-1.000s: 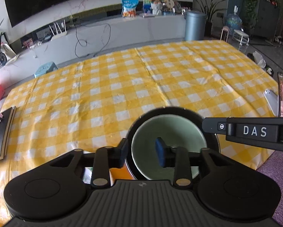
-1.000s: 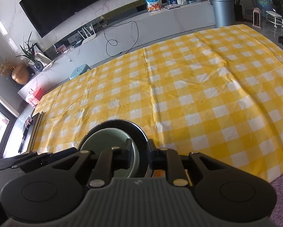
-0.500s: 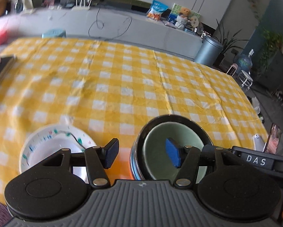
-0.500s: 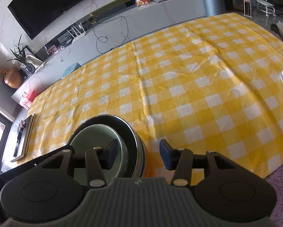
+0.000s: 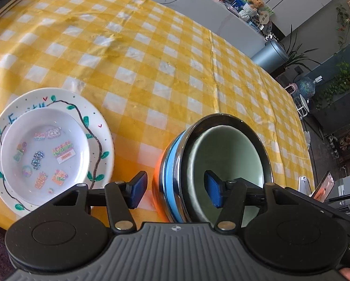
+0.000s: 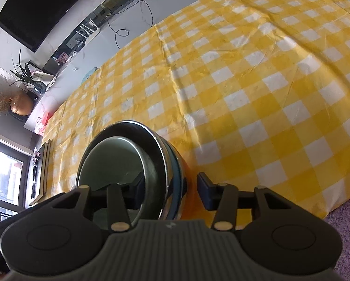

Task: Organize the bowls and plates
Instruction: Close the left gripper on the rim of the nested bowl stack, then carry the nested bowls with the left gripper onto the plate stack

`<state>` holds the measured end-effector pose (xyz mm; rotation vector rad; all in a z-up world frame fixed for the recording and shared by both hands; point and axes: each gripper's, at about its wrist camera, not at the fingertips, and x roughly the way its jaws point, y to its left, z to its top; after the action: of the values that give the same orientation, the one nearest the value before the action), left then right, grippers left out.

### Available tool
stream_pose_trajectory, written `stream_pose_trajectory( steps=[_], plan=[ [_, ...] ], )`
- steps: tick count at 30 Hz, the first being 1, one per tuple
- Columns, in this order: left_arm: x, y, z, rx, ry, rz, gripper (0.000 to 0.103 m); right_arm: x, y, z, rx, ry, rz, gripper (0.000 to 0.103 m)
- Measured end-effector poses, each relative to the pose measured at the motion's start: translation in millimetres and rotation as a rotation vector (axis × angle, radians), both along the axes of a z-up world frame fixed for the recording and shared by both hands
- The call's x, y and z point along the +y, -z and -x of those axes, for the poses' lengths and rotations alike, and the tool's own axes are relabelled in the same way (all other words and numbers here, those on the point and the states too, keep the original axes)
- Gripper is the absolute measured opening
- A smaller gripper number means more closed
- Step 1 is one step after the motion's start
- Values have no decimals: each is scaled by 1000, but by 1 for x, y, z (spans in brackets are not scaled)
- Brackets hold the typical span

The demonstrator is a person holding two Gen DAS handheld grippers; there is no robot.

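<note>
Both views show nested bowls, each gripper loosely astride the rim, stacked plates only in left view

Black left gripper, blue pads, ribbed grey housing, brass-coloured rivets

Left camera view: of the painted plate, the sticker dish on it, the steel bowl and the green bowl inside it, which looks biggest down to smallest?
1. Painted plate and steel bowl: alike; the bowl is tilted and partly hidden, so unranked.
2. Sticker dish and green bowl: each smaller than what holds it; too close to rank.
</note>
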<state>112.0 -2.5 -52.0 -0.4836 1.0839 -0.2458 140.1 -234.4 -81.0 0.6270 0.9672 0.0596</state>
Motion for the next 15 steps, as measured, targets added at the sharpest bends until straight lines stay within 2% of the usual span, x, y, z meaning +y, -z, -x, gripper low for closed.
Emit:
stream_pose_trajectory(
  steps=[7, 15],
  plan=[
    [-8, 8, -4, 37, 16, -14, 54, -3, 5, -5, 6, 3, -23, 44],
    [-9, 8, -6, 50, 11, 1, 53, -3, 6, -10, 9, -1, -16, 42]
  ],
)
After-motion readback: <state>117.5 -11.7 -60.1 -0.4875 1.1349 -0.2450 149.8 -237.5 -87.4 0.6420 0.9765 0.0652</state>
